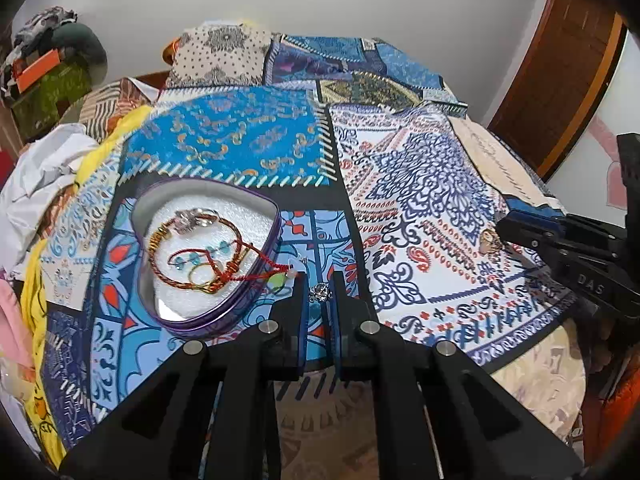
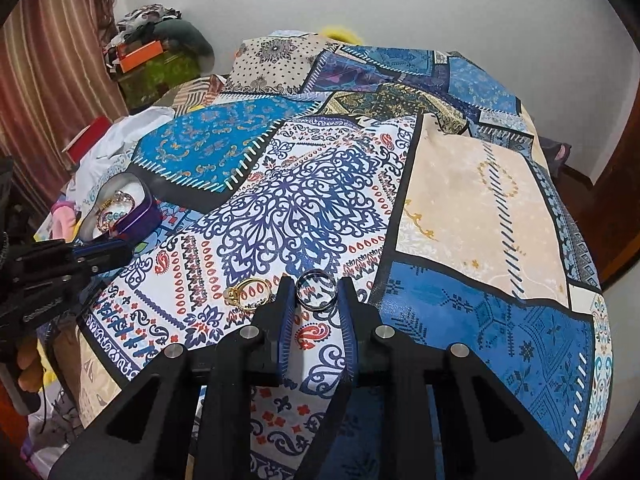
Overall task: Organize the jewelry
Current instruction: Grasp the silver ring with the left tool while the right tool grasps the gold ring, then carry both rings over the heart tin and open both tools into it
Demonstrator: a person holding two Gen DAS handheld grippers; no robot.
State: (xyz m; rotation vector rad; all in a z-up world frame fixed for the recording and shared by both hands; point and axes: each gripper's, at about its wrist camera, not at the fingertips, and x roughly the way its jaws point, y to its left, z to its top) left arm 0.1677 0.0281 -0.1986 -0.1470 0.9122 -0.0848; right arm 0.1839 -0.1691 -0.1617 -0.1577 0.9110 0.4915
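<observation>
Patchwork bedspread (image 1: 248, 140): fills the centre of both views, soft and busily printed; judged the main hazard, since a small piece dropped on it could sink into a fold or vanish against the pattern. Heart-shaped tin (image 1: 208, 322): purple wall, white padded lining, centre-left of the left wrist view and small at middle left of the right wrist view; holds a braided bracelet (image 1: 192, 248), a red cord piece and beads, the cord's tail trailing over the rim toward the left gripper, where it could snag on a finger and drag the contents out. Right gripper (image 2: 318, 292): lower centre of its view, fingers partly open around a dark band ring (image 2: 318, 292) that stands on edge; contact with the pads cannot be told; closing off-centre could tip or roll it away. Left gripper (image 1: 318, 293): lower centre of its view, fingers nearly closed, a silver stone ring (image 1: 319, 293) pinched at the very tips just right of the tin; so shallow a hold may slip before it clears the rim. Gold ring (image 2: 248, 292): lying loose on the spread just left of the right gripper's left finger, liable to be knocked.
</observation>
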